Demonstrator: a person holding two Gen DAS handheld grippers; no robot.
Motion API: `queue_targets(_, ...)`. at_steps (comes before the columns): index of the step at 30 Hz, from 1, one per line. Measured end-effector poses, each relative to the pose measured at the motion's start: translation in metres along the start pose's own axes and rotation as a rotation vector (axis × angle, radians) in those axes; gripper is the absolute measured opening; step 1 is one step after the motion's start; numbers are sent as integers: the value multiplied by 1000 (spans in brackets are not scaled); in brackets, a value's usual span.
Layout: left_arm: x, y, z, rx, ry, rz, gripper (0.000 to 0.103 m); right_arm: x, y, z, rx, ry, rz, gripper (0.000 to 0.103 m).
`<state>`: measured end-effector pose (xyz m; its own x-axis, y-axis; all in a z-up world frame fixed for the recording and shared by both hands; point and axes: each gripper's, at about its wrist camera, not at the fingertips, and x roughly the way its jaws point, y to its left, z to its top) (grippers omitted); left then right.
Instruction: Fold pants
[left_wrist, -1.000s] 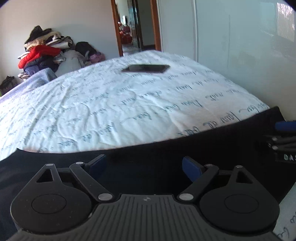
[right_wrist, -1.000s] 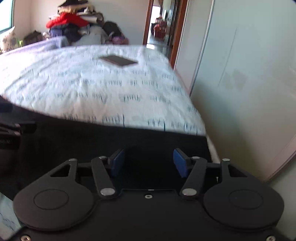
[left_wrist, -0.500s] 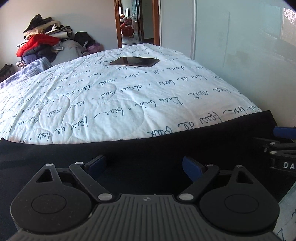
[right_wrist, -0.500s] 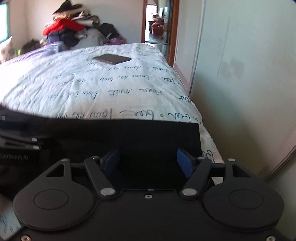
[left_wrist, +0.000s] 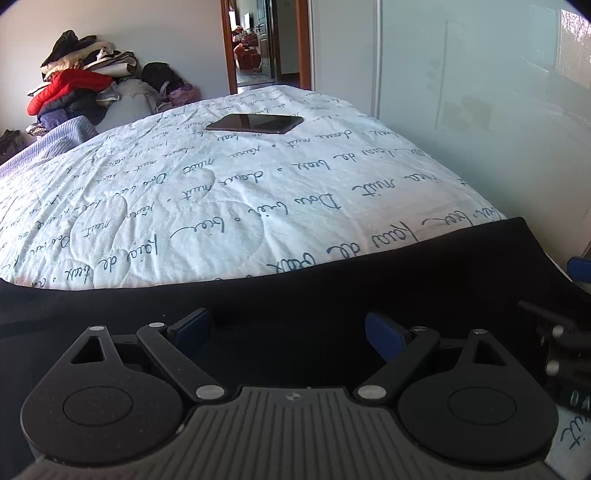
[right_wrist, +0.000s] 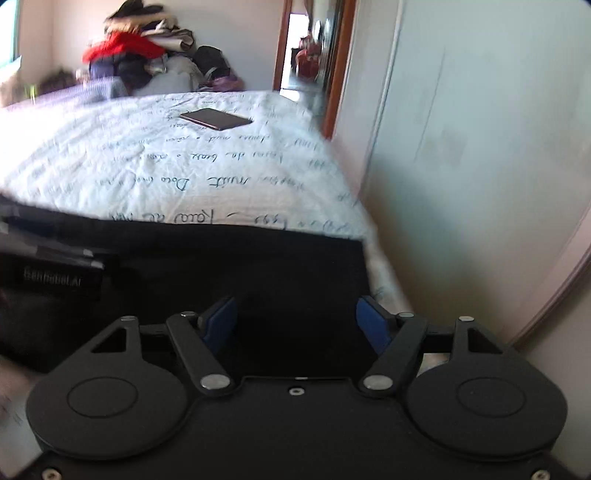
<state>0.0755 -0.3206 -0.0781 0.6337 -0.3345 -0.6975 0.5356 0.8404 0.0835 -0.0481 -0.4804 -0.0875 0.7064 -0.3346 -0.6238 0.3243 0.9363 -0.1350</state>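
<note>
pants (left_wrist: 332, 291): black, smooth, flat, straight-edged | bed (left_wrist: 258, 192): white quilt, script print | left gripper (left_wrist: 288, 328): jaws spread, empty | right gripper (right_wrist: 297, 321): jaws spread, empty

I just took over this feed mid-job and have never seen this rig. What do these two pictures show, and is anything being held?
No robot here: a person holds a two-finger tool in each hand, with a fisheye camera looking forward along the fingers. One picture comes from the left gripper, the other from the right gripper. Both are open, their blue pads spread wide above the black pants, which lie across the near edge of the bed. Neither grips anything. Further back a dark phone lies flat on the quilt, and a pile of clothes sits against the far wall.
</note>
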Motion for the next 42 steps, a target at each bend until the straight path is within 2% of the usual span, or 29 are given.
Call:
queue_targets(2,1,-3,-1,2,4,-2,92,-7,4,-3,-30,1,23,73)
queue_targets(4,1,-6,-1,3,6,4,92,-2,2,-6,-9,15,61,73)
queue_targets(8,1,-10,0,12,8,9,93,14,-8,-8,63,22,82,73)
queue_targets(10,1,-11,0,19,8,11,93,7,-7,-6,54,15,50,73)
queue_targets(12,1,-11,0,22,8,11,93,-9,4,-9,-22,-7,-8,73)
queue_targets(14,-2,-10,-1,13,12,13,92,-15,4,-11,-31,-7,26,73)
queue_targets(16,-12,-8,-4,-3,7,-16,92,-11,1,-16,5,7,78,73)
queue_targets(19,-26,-11,-16,23,18,-62,92,-4,-6,-21,68,11,99,73)
queue_targets(22,-35,-15,-32,50,4,-81,93,-17,-4,-23,34,-8,32,73)
queue_targets(26,-28,-24,-36,90,-19,-43,99,-31,-9,-32,48,-7,68,73)
queue_targets(28,-31,-21,-33,75,-25,-46,96,-29,-15,-37,79,3,77,73)
queue_targets(31,-40,-20,-36,94,-85,-10,97,-45,-20,-40,129,-34,54,73)
queue_targets(33,-36,-22,-40,106,-89,22,98,-53,-22,-40,159,-60,53,73)
queue_targets(38,-35,-11,-39,-5,-58,2,97,-38,-9,-25,185,-80,110,74)
queue_targets(40,-36,-5,-37,-31,-65,42,95,-24,-1,-21,180,-82,143,76)
queue_targets(41,-36,0,-36,-50,-71,58,95,-12,0,-20,193,-55,146,76)
queue_targets(42,-36,7,-34,-77,-74,76,95,-3,2,-20,193,-26,119,76)
